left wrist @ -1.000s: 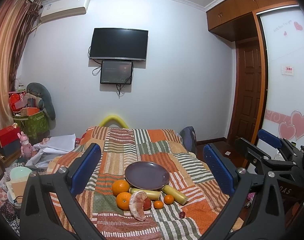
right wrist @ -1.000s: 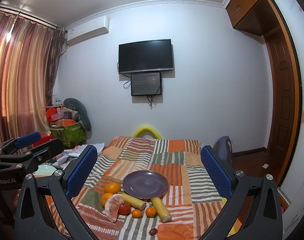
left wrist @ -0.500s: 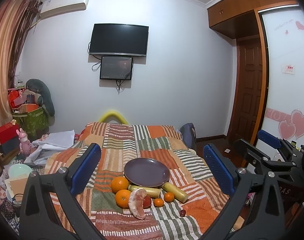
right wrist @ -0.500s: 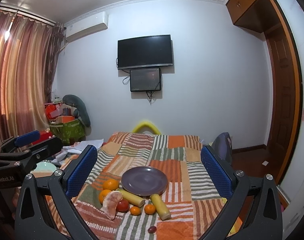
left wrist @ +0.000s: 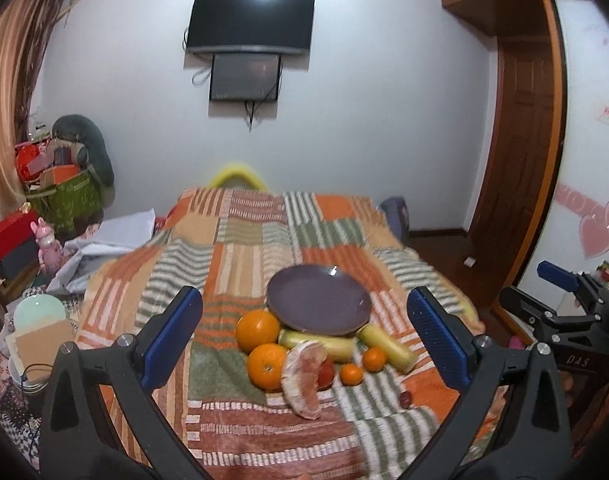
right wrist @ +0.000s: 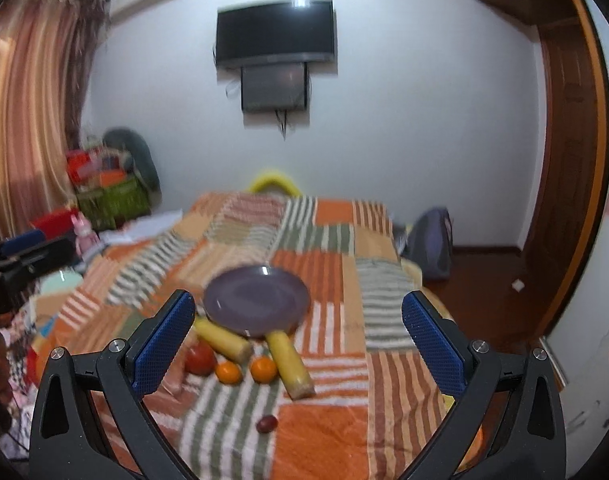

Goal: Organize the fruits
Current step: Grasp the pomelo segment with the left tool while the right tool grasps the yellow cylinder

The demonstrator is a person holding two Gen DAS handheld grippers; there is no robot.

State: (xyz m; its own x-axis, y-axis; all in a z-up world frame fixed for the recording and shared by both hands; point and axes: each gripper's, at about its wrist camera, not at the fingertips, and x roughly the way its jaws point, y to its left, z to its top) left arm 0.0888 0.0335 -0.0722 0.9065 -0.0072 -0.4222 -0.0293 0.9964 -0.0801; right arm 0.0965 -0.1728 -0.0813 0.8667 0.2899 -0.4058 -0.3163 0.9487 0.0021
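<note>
Both my grippers have come closer to the fruit and tipped down toward the bed since a moment ago; the fruit now fills more of each view, and the right view is blurred. My left gripper (left wrist: 304, 328) is spread wide with nothing between its blue pads, hanging over the near part of the patchwork blanket (left wrist: 240, 248). My right gripper (right wrist: 298, 338) is spread wide too and holds nothing.

The purple plate (left wrist: 319, 305) sits bare at the middle of the bed. Along its near edge the fruit lies in a cluster. Two oranges (left wrist: 258, 330) sit at the left, one behind the other, and a peeled pomelo wedge (left wrist: 304, 376) leans just beside the nearer one. Two yellow sugarcane-like sticks (left wrist: 386, 344) touch or tuck under the plate's near rim. A tomato (right wrist: 199, 357) lies behind the wedge, and two small tangerines (left wrist: 362, 366) lie between the tomato and the right-hand stick. A small dark red fruit (right wrist: 267, 423), too small to name, lies apart toward the near edge of the bed.
</note>
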